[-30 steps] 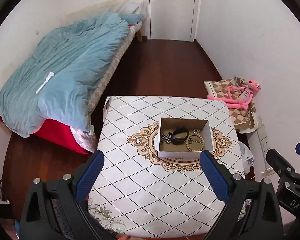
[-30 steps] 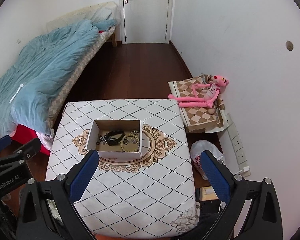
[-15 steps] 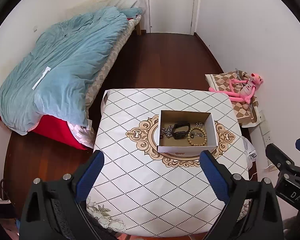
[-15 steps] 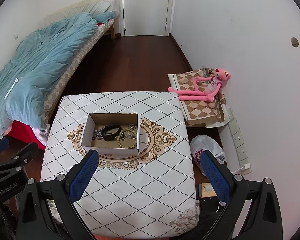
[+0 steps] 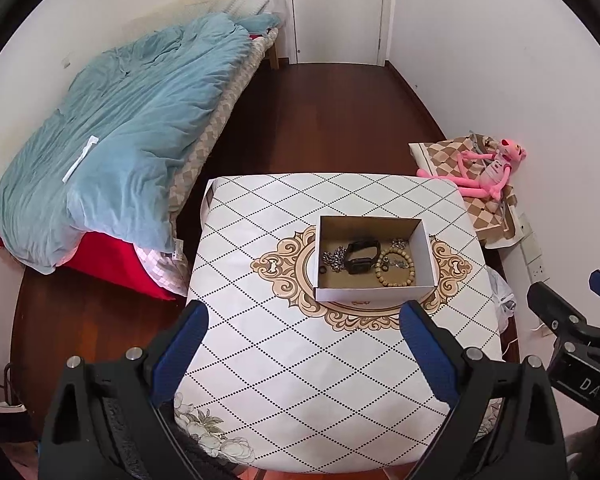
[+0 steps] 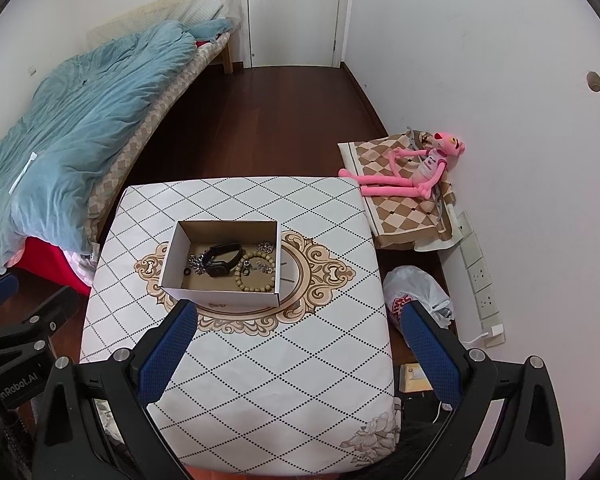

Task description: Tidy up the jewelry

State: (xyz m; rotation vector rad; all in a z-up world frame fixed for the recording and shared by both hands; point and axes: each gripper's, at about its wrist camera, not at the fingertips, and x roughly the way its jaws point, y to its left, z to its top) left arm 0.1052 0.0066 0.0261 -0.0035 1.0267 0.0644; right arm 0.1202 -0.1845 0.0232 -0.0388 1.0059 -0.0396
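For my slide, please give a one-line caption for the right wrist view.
Open right tool above a patterned table with a cardboard box holding a black watch and bead bracelet.

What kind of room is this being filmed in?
Most likely a bedroom at home: a bed with a rumpled blue duvet stands along one wall, a pink plush toy sits by the other, and a closed door is beyond.
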